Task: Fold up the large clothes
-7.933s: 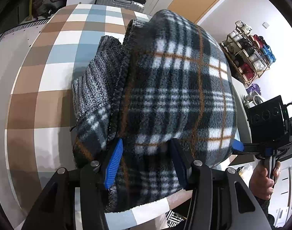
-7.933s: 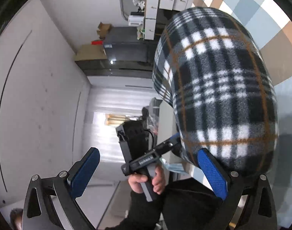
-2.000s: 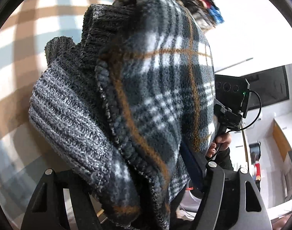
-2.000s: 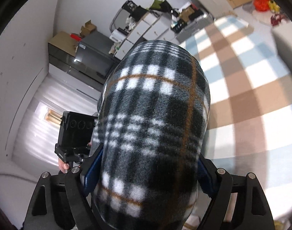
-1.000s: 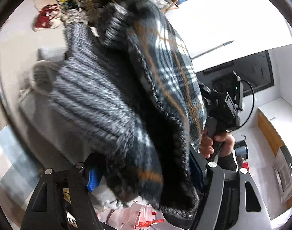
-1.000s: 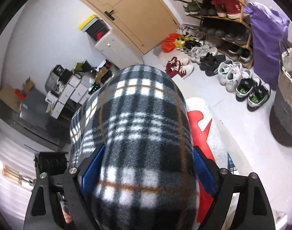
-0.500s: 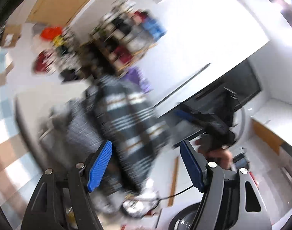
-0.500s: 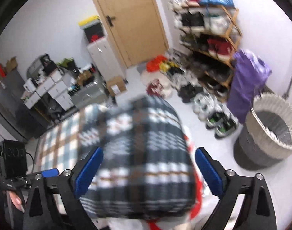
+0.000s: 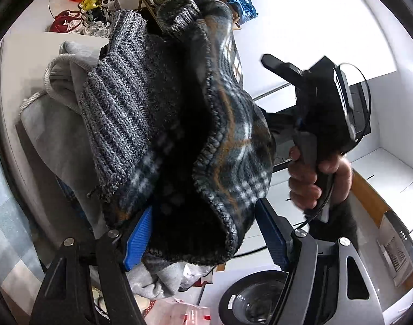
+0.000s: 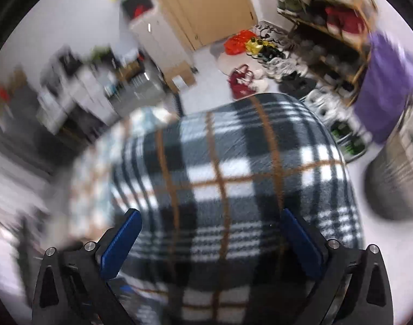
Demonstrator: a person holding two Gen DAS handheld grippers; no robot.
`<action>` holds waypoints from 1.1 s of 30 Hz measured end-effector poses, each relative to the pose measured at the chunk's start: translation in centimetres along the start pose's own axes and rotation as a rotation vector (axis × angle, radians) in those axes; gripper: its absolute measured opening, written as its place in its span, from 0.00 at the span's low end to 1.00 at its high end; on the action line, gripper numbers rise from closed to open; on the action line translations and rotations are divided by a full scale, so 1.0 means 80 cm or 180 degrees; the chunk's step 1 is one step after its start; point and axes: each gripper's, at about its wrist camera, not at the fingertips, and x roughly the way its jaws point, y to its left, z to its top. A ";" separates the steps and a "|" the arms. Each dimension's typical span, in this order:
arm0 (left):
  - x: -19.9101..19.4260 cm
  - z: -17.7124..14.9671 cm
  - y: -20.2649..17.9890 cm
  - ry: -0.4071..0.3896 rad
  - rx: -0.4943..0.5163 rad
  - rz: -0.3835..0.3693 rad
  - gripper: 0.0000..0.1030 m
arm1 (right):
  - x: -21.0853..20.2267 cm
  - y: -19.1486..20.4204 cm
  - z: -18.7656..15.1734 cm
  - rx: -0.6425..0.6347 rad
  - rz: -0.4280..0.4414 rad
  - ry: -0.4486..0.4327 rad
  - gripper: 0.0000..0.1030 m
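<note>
Two grippers, left gripper and right gripper, both spread wide, bracket the folded black-white-orange plaid fleece garment with grey knit trim; soft, bulky, light: grasp the thick folded edge, held above the grey hoodie pile

wooden door | shoe rack | white walls

The folded plaid fleece jacket is a thick bundle of black, white and grey checks crossed by thin orange lines, with grey ribbed knit trim along one side. Its folded edge gapes toward the left wrist camera. In the right wrist view its broad plaid face bulges upward, blurred.
</note>
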 end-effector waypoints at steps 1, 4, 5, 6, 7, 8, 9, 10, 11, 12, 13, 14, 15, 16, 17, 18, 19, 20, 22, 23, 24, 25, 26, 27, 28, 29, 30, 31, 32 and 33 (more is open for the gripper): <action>0.001 0.002 -0.007 0.0013 0.0038 0.0049 0.67 | -0.006 -0.003 -0.004 0.0005 0.0066 -0.0096 1.00; -0.008 -0.001 -0.031 0.0015 0.0226 0.0258 0.67 | -0.029 0.011 -0.015 -0.0089 0.0121 -0.0313 1.00; -0.015 -0.004 -0.042 -0.0023 0.0302 0.0332 0.67 | -0.042 0.019 -0.020 -0.0068 0.0116 -0.0424 1.00; -0.025 -0.006 -0.051 -0.0077 0.0367 0.0414 0.67 | -0.058 0.027 -0.030 -0.0099 0.0207 -0.0545 1.00; -0.036 -0.010 -0.062 -0.0153 0.0449 0.0492 0.67 | -0.070 0.034 -0.040 -0.0165 0.0274 -0.0643 1.00; -0.048 -0.015 -0.074 -0.0243 0.0553 0.0586 0.67 | -0.092 0.046 -0.055 -0.0256 0.0199 -0.0837 1.00; -0.062 -0.022 -0.087 -0.0366 0.0657 0.0735 0.67 | -0.104 0.054 -0.069 -0.0294 0.0145 -0.0972 1.00; -0.073 -0.029 -0.096 -0.0462 0.0741 0.0831 0.67 | -0.118 0.063 -0.085 -0.0316 0.0140 -0.1091 1.00; -0.082 -0.037 -0.106 -0.0581 0.0870 0.0934 0.67 | -0.133 0.072 -0.106 -0.0341 0.0148 -0.1226 1.00; -0.096 -0.049 -0.124 -0.0725 0.1021 0.1096 0.67 | -0.149 0.082 -0.132 -0.0381 0.0128 -0.1406 1.00; -0.105 -0.060 -0.137 -0.0842 0.1143 0.1257 0.67 | -0.158 0.089 -0.152 -0.0408 0.0144 -0.1530 1.00; -0.111 -0.071 -0.145 -0.0922 0.1241 0.1366 0.67 | -0.172 0.098 -0.182 -0.0442 0.0211 -0.1701 1.00; -0.119 -0.086 -0.162 -0.1037 0.1373 0.1513 0.68 | -0.181 0.105 -0.204 -0.0452 0.0221 -0.1804 1.00; -0.124 -0.092 -0.168 -0.1119 0.1433 0.1608 0.69 | -0.189 0.113 -0.227 -0.0460 0.0210 -0.1917 1.00; -0.127 -0.102 -0.173 -0.1206 0.1502 0.1699 0.70 | -0.198 0.119 -0.259 -0.0466 0.0206 -0.2084 1.00; -0.132 -0.119 -0.186 -0.1269 0.1595 0.1724 0.76 | -0.202 0.124 -0.282 -0.0483 0.0200 -0.2178 1.00; -0.133 -0.118 -0.176 -0.1331 0.1651 0.1722 0.84 | -0.205 0.129 -0.300 -0.0508 0.0205 -0.2247 1.00; -0.135 -0.130 -0.181 -0.1443 0.1757 0.1745 0.87 | -0.207 0.133 -0.323 -0.0507 0.0230 -0.2343 1.00; -0.133 -0.146 -0.186 -0.1628 0.1920 0.1904 0.92 | -0.206 0.142 -0.374 -0.0457 0.0294 -0.2468 1.00; -0.133 -0.165 -0.190 -0.1728 0.2042 0.1977 0.94 | -0.206 0.141 -0.392 -0.0414 0.0211 -0.2548 1.00; -0.131 -0.178 -0.192 -0.1798 0.2136 0.2037 0.97 | -0.206 0.145 -0.408 -0.0396 0.0113 -0.2609 1.00; -0.134 -0.187 -0.193 -0.1857 0.2193 0.2099 0.99 | -0.208 0.151 -0.428 -0.0392 -0.0025 -0.2689 1.00; -0.135 -0.203 -0.194 -0.1945 0.2261 0.2193 0.99 | -0.208 0.152 -0.436 -0.0379 -0.0130 -0.2749 1.00; -0.131 -0.219 -0.189 -0.2028 0.2298 0.2345 0.99 | -0.207 0.156 -0.452 -0.0359 -0.0314 -0.2852 1.00; -0.131 -0.230 -0.190 -0.2056 0.2311 0.2430 0.99 | -0.206 0.161 -0.466 -0.0345 -0.0512 -0.2932 1.00; -0.130 -0.238 -0.184 -0.2060 0.2319 0.2444 0.99 | -0.205 0.165 -0.481 -0.0362 -0.0649 -0.2998 1.00; -0.128 -0.250 -0.175 -0.2052 0.2308 0.2462 0.99 | -0.204 0.172 -0.494 -0.0406 -0.0728 -0.3048 1.00; -0.130 -0.258 -0.173 -0.2043 0.2280 0.2477 0.99 | -0.200 0.180 -0.509 -0.0483 -0.0808 -0.3056 1.00; -0.132 -0.264 -0.170 -0.2026 0.2241 0.2485 0.99 | -0.198 0.183 -0.515 -0.0554 -0.0898 -0.3027 1.00; -0.132 -0.273 -0.163 -0.1997 0.2202 0.2455 0.99 | -0.194 0.190 -0.525 -0.0625 -0.1003 -0.2996 1.00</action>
